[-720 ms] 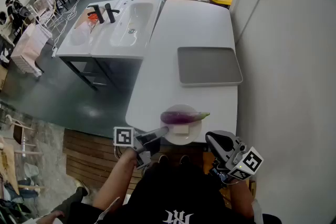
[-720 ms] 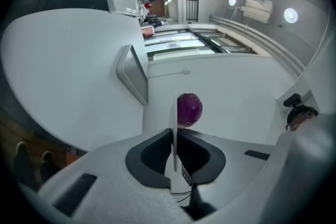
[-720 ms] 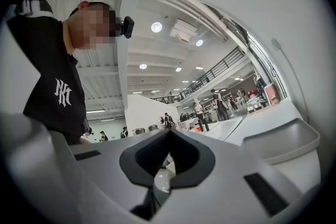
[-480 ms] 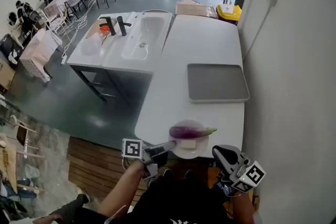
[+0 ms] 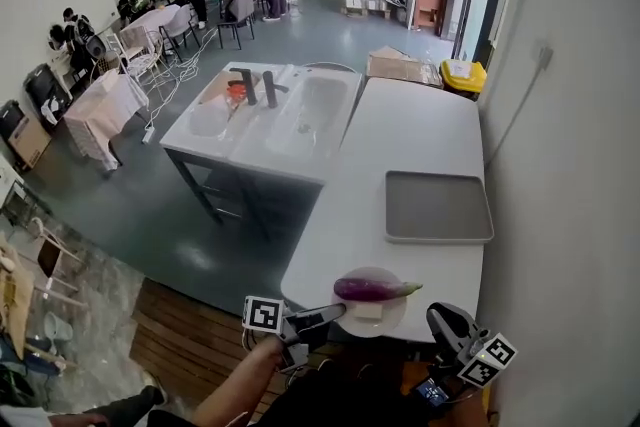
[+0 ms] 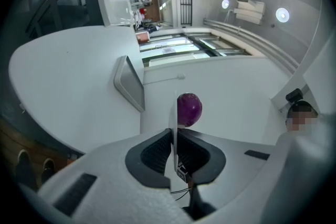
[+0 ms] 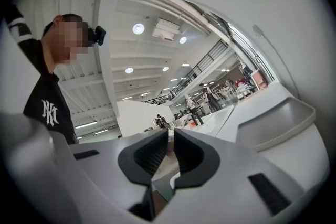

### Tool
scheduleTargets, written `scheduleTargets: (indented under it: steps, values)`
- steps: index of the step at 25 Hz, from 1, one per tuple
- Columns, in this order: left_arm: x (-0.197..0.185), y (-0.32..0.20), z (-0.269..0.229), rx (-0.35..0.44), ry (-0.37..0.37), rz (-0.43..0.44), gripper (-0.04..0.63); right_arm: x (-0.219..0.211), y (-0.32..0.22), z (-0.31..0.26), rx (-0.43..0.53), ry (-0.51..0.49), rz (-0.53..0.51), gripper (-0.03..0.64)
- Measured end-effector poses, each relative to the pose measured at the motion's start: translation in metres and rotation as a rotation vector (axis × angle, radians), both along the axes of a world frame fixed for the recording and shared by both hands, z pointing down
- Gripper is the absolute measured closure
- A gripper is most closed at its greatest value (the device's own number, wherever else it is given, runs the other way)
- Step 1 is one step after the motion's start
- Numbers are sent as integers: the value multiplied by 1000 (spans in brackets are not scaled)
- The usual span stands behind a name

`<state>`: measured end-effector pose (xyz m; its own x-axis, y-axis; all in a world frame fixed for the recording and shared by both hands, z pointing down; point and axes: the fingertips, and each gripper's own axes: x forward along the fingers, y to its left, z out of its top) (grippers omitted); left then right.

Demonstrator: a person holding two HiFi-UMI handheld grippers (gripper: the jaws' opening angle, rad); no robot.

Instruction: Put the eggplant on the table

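A purple eggplant (image 5: 372,289) lies on a small white plate (image 5: 372,313) at the near edge of the long white table (image 5: 420,145). My left gripper (image 5: 335,314) is shut on the plate's left rim. In the left gripper view the rim (image 6: 173,118) runs edge-on between the jaws of the left gripper (image 6: 174,136), with the eggplant (image 6: 189,109) just beyond. I cannot tell whether the plate rests on the table or hangs just above it. My right gripper (image 5: 445,319) hovers to the plate's right, off the table edge. The right gripper (image 7: 171,136) is shut on nothing.
A grey tray (image 5: 438,206) lies on the table beyond the plate, near the white wall (image 5: 570,165) on the right. A white sink unit (image 5: 290,120) adjoins the table's left side. A cardboard box (image 5: 405,68) and yellow bin (image 5: 463,73) stand at the far end.
The head view has tilted up, so the table sits lower in the picture. The plate with the eggplant and both grippers keep their places at the table's near edge.
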<state>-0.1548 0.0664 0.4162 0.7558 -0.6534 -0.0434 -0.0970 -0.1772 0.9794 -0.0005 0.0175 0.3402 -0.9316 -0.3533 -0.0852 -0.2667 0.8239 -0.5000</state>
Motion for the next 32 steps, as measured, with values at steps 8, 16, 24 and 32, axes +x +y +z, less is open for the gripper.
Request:
scheduleTargets:
  steps: [8,16,24,32]
  values:
    - [-22,13,-17,12,-36,30,577,-26,3,32,-274,22,-18,470]
    - [-40,15,-16,55,-75,72,577,-77,29,47,-447,-28,-112,475]
    - [-22,24,-15,52,-32,115,577,-65,38,50,-547,-68,-70,485]
    - [11,3,2,-5,-45,122,577,-33,14,68,-623,-82,-44,588]
